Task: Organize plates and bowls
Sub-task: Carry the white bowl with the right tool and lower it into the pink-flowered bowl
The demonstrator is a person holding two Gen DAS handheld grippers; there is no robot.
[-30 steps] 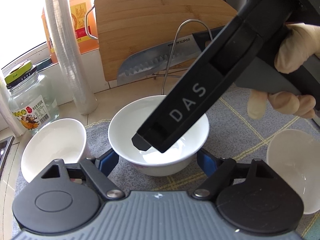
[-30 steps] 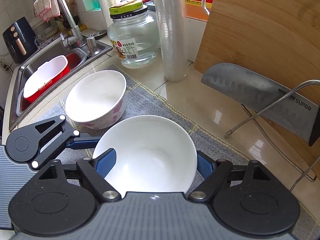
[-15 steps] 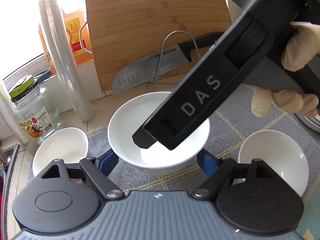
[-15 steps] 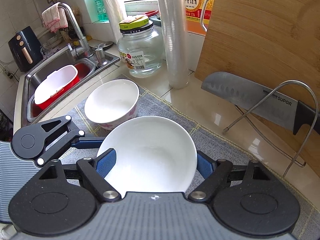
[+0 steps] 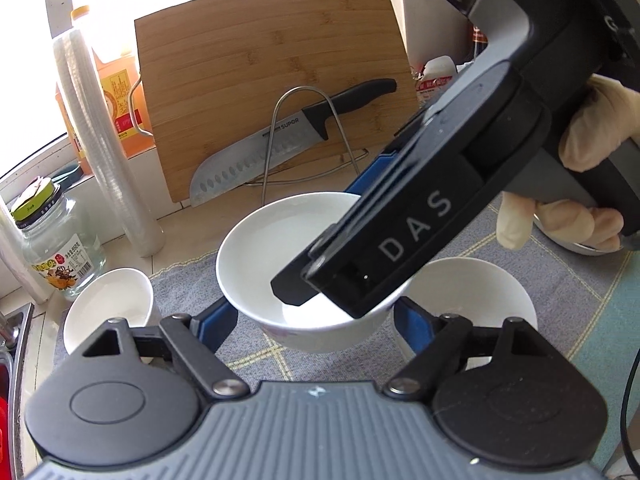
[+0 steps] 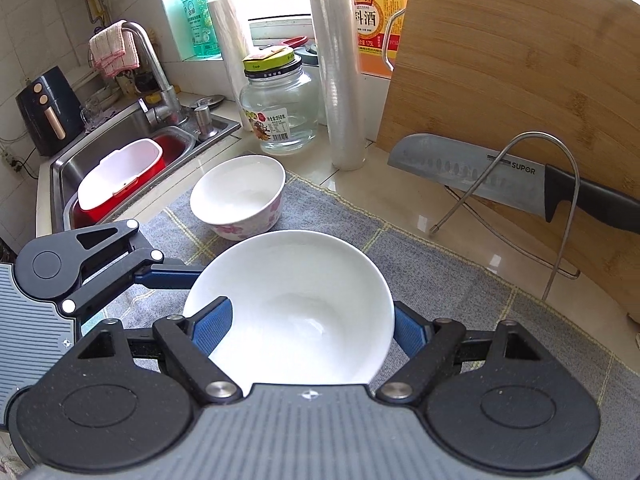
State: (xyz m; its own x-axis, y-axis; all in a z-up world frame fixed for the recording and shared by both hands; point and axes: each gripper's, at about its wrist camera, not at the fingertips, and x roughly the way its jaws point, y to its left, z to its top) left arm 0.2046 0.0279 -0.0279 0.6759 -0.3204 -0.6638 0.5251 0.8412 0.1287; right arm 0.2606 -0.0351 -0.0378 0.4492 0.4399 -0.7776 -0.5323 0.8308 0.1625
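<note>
Both grippers have risen, each clamped on the same round white ceramic bowl point(image 6: 292, 304), now clear of the grey checked cloth mat point(image 6: 440, 280): left gripper point(image 5: 312, 312), right gripper point(image 6: 308, 328). It probably goes to stack on another bowl. The right gripper's body hides the bowl's far rim from the left view.

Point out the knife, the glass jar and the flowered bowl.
knife point(image 6: 460, 170): right wrist view, on the blade.
glass jar point(image 6: 280, 112): right wrist view, on its clear body.
flowered bowl point(image 6: 240, 192): right wrist view, inside its white hollow.
</note>
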